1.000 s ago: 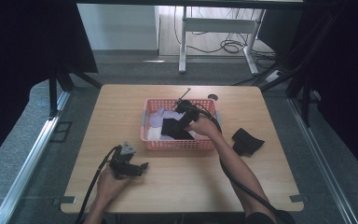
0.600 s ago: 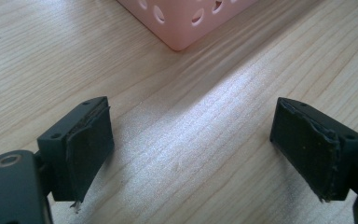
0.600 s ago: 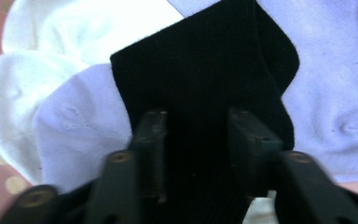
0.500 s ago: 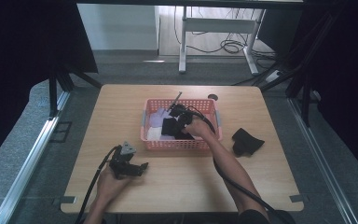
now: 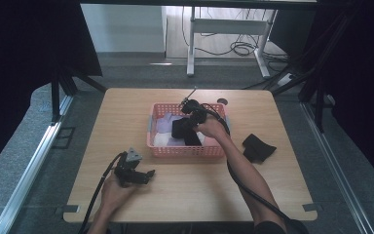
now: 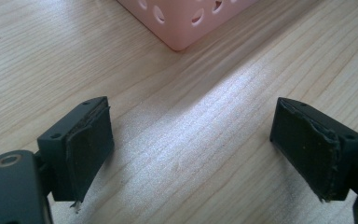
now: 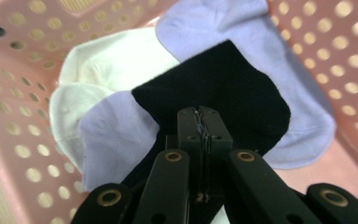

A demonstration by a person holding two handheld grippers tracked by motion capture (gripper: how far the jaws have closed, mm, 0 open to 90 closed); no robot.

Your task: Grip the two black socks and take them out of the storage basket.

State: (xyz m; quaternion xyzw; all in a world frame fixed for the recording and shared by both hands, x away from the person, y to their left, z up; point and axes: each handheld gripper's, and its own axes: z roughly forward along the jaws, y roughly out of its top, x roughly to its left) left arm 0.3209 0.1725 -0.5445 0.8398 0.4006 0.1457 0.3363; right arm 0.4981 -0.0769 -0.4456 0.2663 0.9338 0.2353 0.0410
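Observation:
A pink perforated basket (image 5: pixel 185 152) stands mid-table with socks in it. My right gripper (image 5: pixel 187 120) reaches into it from the right, and its jaws have just been closing. In the right gripper view they are shut (image 7: pixel 200 119) on a black sock (image 7: pixel 233 88), pinching its edge. That sock (image 5: pixel 182 130) hangs slightly raised above a lilac sock (image 7: pixel 205 23) and a white sock (image 7: pixel 107 60). My left gripper (image 5: pixel 148 174) rests low over the table near the front left, its jaws wide apart (image 6: pixel 191 149) with only bare wood between them.
Another black sock (image 5: pixel 258 146) lies on the table to the right of the basket. A basket corner (image 6: pixel 182 28) sits just beyond my left gripper. Cables trail from both grippers toward the front edge. Dark frames and curtains flank the table.
The right gripper dipped into the basket, shut on the black sock and rose a little with it. The left gripper stayed where it was.

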